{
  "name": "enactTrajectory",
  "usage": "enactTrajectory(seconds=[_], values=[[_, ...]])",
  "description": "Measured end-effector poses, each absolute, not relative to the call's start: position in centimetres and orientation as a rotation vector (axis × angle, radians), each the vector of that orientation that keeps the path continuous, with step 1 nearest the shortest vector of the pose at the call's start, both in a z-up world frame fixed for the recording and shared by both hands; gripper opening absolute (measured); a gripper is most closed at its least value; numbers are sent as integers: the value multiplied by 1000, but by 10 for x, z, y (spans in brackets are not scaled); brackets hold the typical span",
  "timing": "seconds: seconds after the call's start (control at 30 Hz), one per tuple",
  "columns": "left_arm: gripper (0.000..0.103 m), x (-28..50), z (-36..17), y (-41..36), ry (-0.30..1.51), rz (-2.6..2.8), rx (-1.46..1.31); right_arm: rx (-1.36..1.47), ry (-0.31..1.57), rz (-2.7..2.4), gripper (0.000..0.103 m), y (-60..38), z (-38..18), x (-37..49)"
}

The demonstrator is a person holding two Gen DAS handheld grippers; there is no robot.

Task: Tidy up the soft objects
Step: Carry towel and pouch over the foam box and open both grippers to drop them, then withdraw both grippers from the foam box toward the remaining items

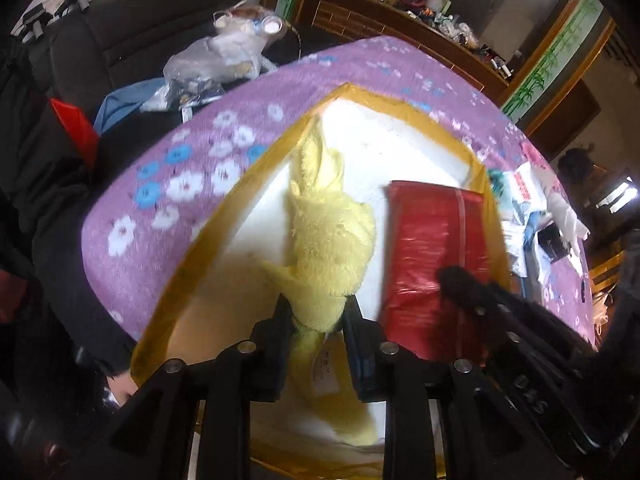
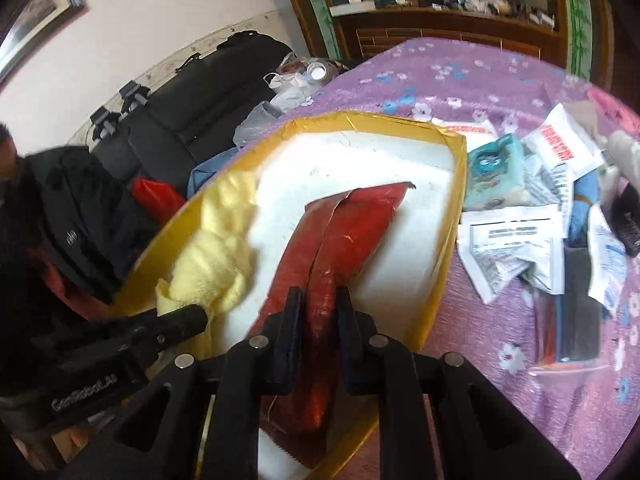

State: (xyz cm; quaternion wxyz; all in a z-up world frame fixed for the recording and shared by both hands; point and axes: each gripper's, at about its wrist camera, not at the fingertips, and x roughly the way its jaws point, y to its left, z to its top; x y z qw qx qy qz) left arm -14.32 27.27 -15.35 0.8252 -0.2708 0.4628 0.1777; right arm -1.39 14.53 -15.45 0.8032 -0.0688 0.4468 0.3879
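1. Left tongs (image 1: 316, 312): the two black fingers stand a little apart with the yellow towel (image 1: 328, 236) bunched between them; the pads press the cloth on both sides, so the towel is held.
2. Towel: it runs from the left tongs forward over the white floor of the box (image 1: 256, 152), its far end reaching toward the back corner; a loose tail hangs below the fingers. In the right wrist view the towel (image 2: 216, 248) lies along the left wall of the box (image 2: 456, 184), beside the left tongs (image 2: 188, 318), which enter from the left.
3. Right tongs (image 2: 318, 312): the fingers are nearly closed, clamped on the near edge of the red pack (image 2: 348, 240). The pack stands on edge between them, its far end pointing into the box.
4. Red pack in the left wrist view (image 1: 436, 248): it sits at the right side of the box, just beside the towel, with the right tongs (image 1: 460, 280) on its near corner.
5. Box: white inside, yellow tape along the rim, resting on a purple flowered cloth (image 1: 180, 184) that covers the bench.
6. Right of the box, on the cloth (image 2: 480, 340): a loose heap of paper packets (image 2: 516, 240), well apart from both tongs.
7. Behind the bench: a black sofa (image 1: 148, 28) and a wooden cabinet (image 2: 440, 28).
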Motion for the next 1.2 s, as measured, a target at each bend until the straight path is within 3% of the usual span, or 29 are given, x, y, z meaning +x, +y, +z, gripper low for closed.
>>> enactTrajectory(seconds=[0.07, 0.2, 0.27, 0.33, 0.43, 0.87, 1.2], values=[[29, -145, -154, 268, 968, 374, -567, -182, 948, 821, 17, 142, -154, -17], [45, -149, -146, 255, 948, 390, -558, -191, 944, 845, 22, 140, -153, -17], [51, -158, -136, 252, 906, 411, -585, -136, 942, 880, 41, 129, -144, -17], [63, -165, -127, 247, 866, 433, -588, -82, 932, 889, 52, 114, -136, -18], [66, -169, -118, 237, 833, 461, -570, -6, 905, 905, 79, 89, -125, -20], [66, -163, -91, 182, 794, 419, -526, 201, 932, 808, 81, -9, -130, 16], [66, -139, -82, 136, 809, 253, -476, 203, 993, 801, 81, -35, -133, 31]])
